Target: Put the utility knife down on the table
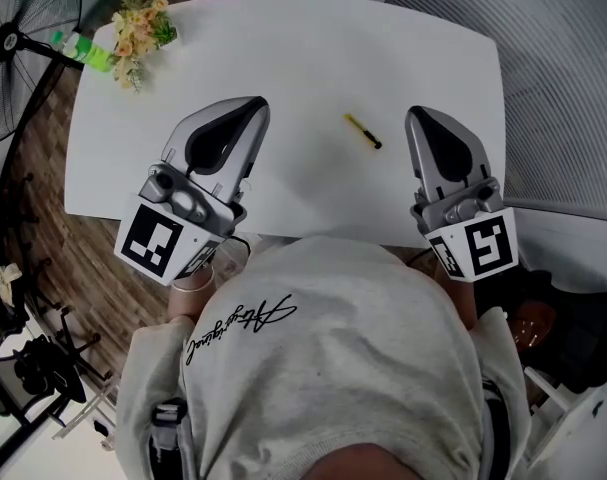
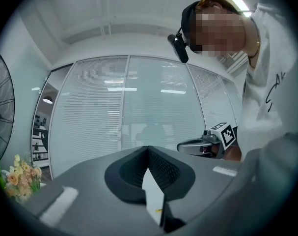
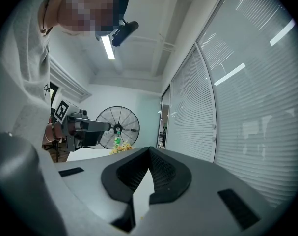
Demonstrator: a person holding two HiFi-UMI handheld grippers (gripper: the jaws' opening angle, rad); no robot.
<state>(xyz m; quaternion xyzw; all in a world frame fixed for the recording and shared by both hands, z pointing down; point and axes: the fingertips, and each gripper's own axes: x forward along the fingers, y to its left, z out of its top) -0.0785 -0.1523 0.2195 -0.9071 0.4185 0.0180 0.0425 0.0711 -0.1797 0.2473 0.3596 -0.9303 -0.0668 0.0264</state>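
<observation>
The utility knife, a small yellow and black one, lies flat on the white table, a little right of the middle. My left gripper hovers to the knife's left, jaws shut with nothing in them; its tips meet. My right gripper is just right of the knife, apart from it, also shut and empty, tips together. Neither gripper touches the knife. Each gripper view shows the other gripper across the table, with no clear sight of the knife.
A bunch of flowers and a green bottle sit at the table's far left corner. A standing fan is off the table's left side. Dark clutter lies on the floor at the right.
</observation>
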